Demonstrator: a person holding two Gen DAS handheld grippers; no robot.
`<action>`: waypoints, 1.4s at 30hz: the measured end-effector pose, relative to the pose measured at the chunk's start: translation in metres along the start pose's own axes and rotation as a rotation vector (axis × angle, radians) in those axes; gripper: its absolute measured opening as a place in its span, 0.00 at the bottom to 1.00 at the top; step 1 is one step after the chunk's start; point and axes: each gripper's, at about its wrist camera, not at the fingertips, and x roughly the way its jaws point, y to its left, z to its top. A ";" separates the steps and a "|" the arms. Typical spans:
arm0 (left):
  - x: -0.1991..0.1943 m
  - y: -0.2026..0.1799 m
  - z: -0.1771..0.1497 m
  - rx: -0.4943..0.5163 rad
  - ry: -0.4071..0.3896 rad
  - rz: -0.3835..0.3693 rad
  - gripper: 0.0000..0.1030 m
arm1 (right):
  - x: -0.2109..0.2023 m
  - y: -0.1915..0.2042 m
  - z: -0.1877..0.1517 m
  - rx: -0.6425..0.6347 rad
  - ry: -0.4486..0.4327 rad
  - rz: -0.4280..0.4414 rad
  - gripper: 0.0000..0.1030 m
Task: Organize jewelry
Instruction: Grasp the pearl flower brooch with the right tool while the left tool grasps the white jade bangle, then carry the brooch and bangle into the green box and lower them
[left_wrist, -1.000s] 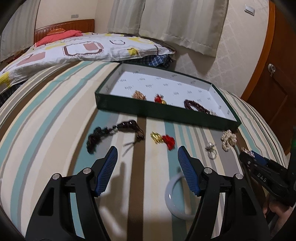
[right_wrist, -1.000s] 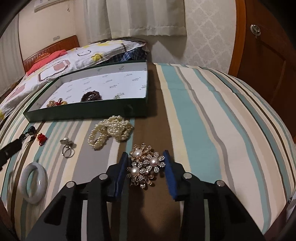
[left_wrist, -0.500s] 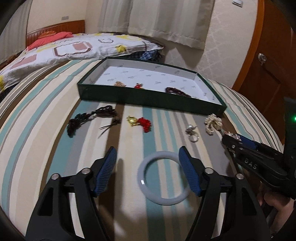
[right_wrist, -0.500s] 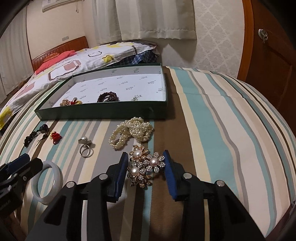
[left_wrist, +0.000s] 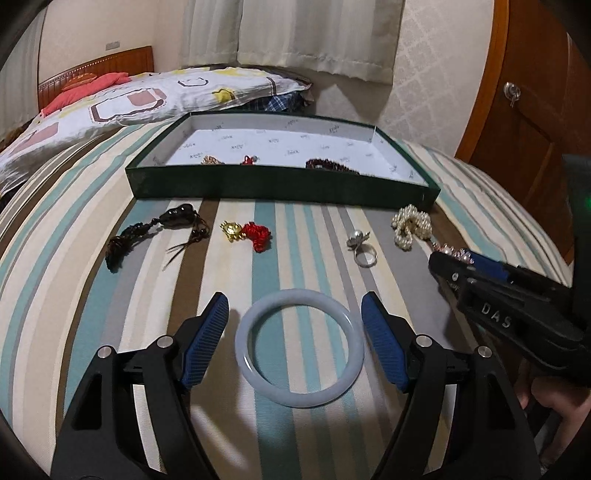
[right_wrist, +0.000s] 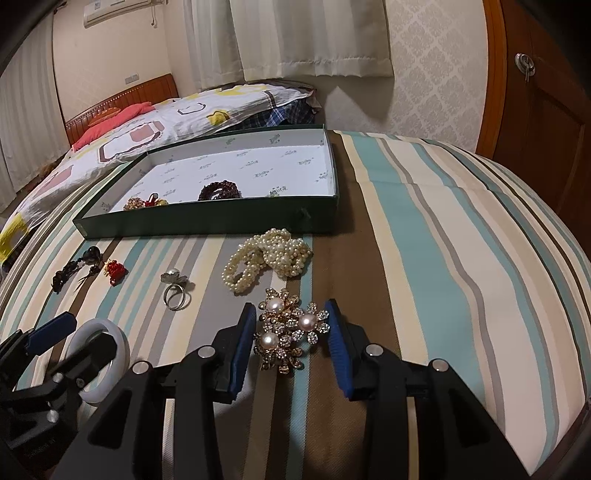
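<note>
Between the left gripper's (left_wrist: 295, 325) spread jaws lies the white bangle (left_wrist: 300, 347), with thin gaps of bare bedspread (left_wrist: 480, 192) on either side. Ahead, the ring (left_wrist: 361, 248) and red charm (left_wrist: 246, 233) flank an open striped lane to the green tray's (left_wrist: 280, 182) wall. The brooch (right_wrist: 291, 328) fills the right gripper's (right_wrist: 291, 334) jaws; the pearl strands (right_wrist: 267, 258) block straight ahead.

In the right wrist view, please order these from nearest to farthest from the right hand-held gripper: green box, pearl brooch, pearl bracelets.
1. Pearl brooch, between the right hand-held gripper fingers.
2. Pearl bracelets, just ahead on the bedspread.
3. Green box, behind them, toward the pillows.
</note>
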 end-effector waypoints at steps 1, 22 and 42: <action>0.002 -0.001 0.000 0.000 0.005 0.002 0.71 | 0.000 0.000 0.000 0.000 0.000 0.000 0.37; 0.004 -0.007 -0.002 0.074 -0.008 0.013 0.65 | -0.004 0.005 -0.003 -0.009 -0.001 0.003 0.37; -0.015 0.003 0.019 0.061 -0.083 0.002 0.65 | -0.003 0.010 0.009 -0.021 -0.017 0.007 0.37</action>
